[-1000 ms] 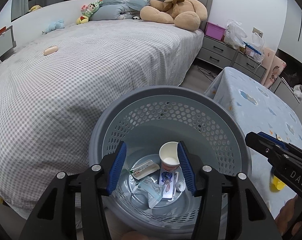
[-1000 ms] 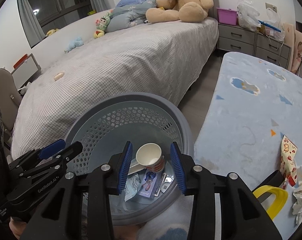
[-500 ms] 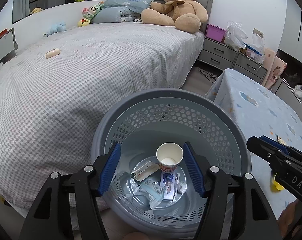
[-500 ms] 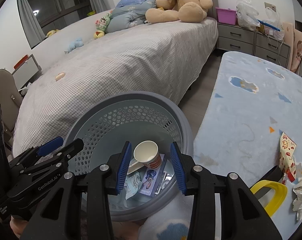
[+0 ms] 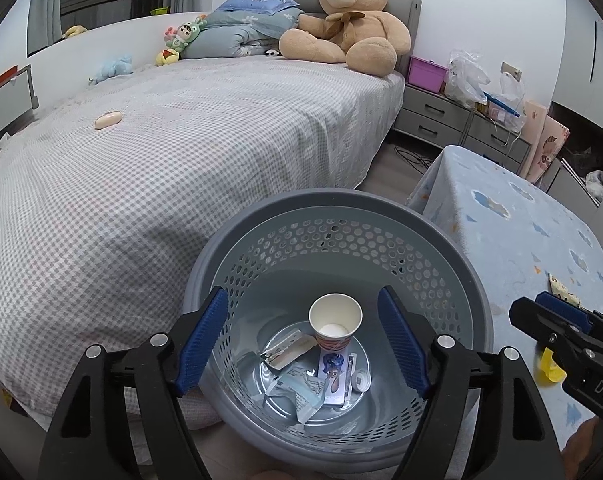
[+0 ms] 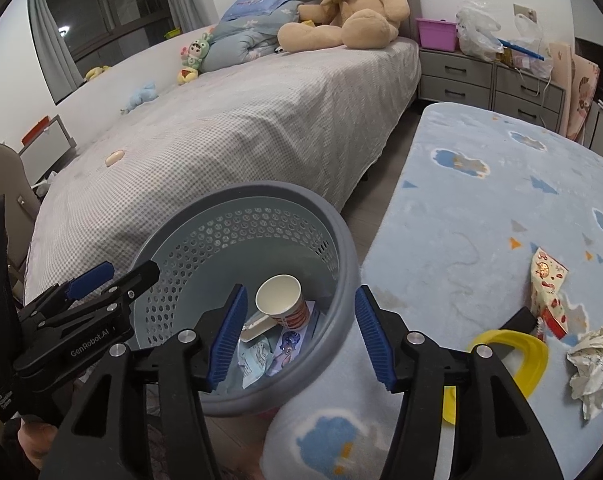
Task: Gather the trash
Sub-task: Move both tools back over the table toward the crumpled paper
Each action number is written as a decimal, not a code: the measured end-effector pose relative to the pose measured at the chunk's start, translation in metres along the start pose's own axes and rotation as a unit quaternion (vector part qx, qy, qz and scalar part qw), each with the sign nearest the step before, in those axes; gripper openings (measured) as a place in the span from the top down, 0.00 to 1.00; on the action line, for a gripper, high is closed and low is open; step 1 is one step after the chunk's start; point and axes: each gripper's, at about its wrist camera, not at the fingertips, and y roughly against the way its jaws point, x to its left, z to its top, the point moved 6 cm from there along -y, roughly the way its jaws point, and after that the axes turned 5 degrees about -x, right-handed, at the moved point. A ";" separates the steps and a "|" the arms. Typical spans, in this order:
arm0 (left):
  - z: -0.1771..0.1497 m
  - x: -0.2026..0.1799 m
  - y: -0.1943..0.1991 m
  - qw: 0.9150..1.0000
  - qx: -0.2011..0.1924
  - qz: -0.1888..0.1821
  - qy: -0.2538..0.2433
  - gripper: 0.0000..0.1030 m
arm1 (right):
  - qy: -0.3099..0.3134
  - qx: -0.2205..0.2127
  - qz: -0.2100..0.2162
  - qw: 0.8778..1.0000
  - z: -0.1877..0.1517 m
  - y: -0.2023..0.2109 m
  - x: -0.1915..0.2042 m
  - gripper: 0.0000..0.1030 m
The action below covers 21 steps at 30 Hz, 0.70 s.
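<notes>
Hovering over the grey perforated basket, my left gripper and right gripper are both opening, nothing between their jaws. A paper cup lies inside among wrappers; crumpled paper sits at the rug's right edge.

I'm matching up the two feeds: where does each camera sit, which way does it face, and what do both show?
Left wrist: on the left gripper, angled down into the basket; own jaws opening, empty; right gripper at the right edge.
Right wrist: on the right gripper, above the basket's right rim beside the table; jaws opening, empty; left gripper at the left.
Shared: basket, cup, bed, bear.
</notes>
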 end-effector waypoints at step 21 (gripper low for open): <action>-0.008 -0.069 0.014 0.997 -0.010 -0.060 -0.040 0.26 | -0.055 -0.005 -0.077 0.995 -0.057 0.083 -0.089 0.28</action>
